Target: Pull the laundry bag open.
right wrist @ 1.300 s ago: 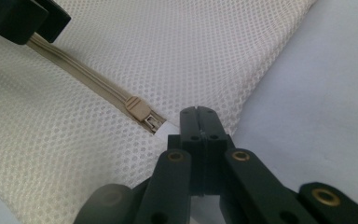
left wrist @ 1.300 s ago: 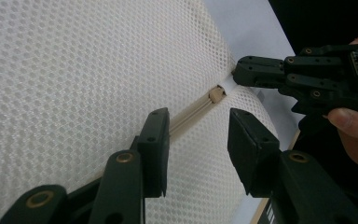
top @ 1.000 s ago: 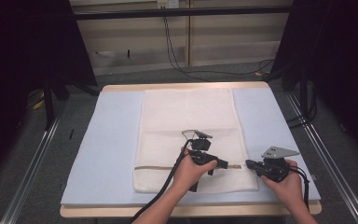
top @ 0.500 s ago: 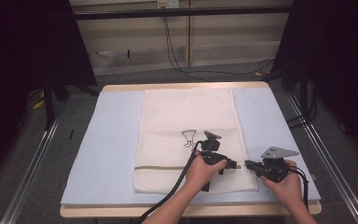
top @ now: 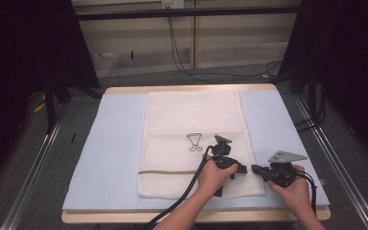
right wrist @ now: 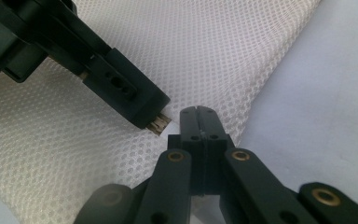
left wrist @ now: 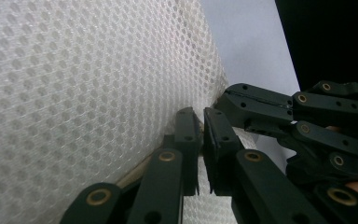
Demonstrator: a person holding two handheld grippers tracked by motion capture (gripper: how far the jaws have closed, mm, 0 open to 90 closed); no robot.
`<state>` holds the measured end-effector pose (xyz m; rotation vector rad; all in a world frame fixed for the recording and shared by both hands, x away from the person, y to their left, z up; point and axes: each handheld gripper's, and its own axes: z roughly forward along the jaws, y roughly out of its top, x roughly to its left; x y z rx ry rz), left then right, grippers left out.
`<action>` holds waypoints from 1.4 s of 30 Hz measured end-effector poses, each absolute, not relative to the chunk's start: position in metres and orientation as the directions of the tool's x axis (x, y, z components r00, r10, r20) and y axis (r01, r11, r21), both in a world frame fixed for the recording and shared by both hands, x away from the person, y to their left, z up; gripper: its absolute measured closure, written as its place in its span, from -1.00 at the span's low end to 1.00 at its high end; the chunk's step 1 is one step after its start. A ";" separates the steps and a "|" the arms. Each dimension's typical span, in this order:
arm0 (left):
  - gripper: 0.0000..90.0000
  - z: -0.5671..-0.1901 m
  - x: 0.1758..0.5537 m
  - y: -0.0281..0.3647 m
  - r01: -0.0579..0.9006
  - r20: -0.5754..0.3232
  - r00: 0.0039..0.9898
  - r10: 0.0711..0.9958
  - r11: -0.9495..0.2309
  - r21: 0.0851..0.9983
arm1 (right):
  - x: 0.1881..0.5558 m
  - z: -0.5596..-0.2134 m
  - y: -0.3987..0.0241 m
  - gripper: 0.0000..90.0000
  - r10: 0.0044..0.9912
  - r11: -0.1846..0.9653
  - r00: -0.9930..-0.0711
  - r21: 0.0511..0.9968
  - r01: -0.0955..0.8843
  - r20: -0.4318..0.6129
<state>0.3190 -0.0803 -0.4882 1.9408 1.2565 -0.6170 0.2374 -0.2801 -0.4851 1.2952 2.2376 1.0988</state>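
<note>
With both hands low at the bottom right of the high view, I have the left gripper [top: 240,168] and the right gripper [top: 257,168] tip to tip over the right edge of the mesh bag [top: 194,129], which lies flat on the pale blue pad [top: 110,158] with its long axis running away from me toward the top of the frame. A small printed drawing [top: 194,142] sits near the bag's middle, and a darker seam line [top: 172,171] crosses it near the bottom. In the right gripper view, my jaws look pressed together, and I judge them clamped on the bag's edge, with a bit of white cloth at their base; the other tool, entering from the upper left, shows a tan strip pinched at its tip. In the left gripper view, those jaws stand nearly together with a thin slit between, so I cannot tell for sure that they bite the fabric. What matters next, in my judgement, is that the bag's body lies to the left and up from both tips, so any pull or fold would carry the edge across that way.
</note>
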 end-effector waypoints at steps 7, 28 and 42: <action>0.94 -0.488 0.320 -0.080 0.925 -0.725 0.379 0.575 -0.253 0.283 | 0.238 -0.486 -0.281 1.00 0.839 0.289 -0.536 0.760 0.582 0.091; 0.94 -0.480 0.323 -0.067 0.929 -0.722 0.369 0.585 -0.254 0.269 | 0.239 -0.484 -0.279 1.00 0.831 0.328 -0.553 0.748 0.577 0.062; 0.94 -0.479 0.324 -0.061 0.932 -0.727 0.362 0.583 -0.250 0.263 | 0.239 -0.485 -0.279 1.00 0.834 0.323 -0.548 0.749 0.578 0.064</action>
